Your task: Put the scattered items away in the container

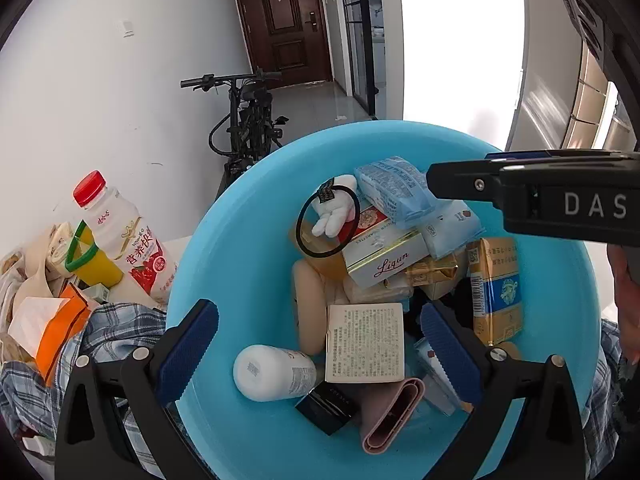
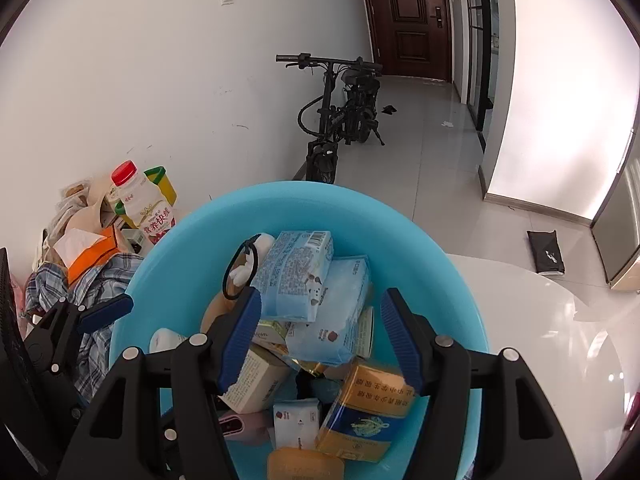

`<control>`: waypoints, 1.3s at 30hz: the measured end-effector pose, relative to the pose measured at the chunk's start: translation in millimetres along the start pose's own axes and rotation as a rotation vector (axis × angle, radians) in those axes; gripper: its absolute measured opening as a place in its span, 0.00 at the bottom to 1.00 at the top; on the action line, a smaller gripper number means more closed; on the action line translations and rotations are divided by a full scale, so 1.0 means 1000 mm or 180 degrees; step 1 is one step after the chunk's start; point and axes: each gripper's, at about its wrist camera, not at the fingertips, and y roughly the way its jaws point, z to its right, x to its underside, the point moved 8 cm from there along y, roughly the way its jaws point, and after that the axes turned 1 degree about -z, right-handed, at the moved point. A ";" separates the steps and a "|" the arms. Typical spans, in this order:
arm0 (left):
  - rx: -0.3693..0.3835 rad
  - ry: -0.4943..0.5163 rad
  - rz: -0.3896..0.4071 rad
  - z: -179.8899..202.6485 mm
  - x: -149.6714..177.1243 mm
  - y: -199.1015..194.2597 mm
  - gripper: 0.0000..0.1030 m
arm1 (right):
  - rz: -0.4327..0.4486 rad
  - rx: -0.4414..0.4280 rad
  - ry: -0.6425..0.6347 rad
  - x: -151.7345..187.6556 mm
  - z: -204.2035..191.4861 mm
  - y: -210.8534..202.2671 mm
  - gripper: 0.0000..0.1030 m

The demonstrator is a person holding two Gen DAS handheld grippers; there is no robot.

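**Tissue pack released into the blue basin**

The right gripper (image 2: 320, 336) is seen with its jaws apart above the blue basin (image 2: 448, 280), nothing being pressed between the pads. The light-blue tissue pack (image 2: 296, 276) lies just beyond the fingertips, on top of the heap inside the basin, resting on a second pale-blue pack (image 2: 340, 320). The left gripper (image 1: 320, 356) is likewise held spread wide and empty over the near side of the basin, above a printed box (image 1: 364, 344).

Left of the basin, outside its rim, a red-capped milk bottle (image 1: 124, 236) stands beside an orange pouch (image 1: 60, 328) and a plaid cloth (image 1: 116, 332); these are judged still to be gathered. The bottle is expected to be stiff, smooth and fairly heavy if full, so it is best taken across its waist. The cloth is judged soft and limp, to be pinched at a raised fold.
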 end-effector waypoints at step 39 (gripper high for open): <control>-0.0017 -0.0151 0.0784 0.021 0.087 -0.232 1.00 | 0.0753 0.0144 -0.0179 0.115 -0.058 -0.205 0.92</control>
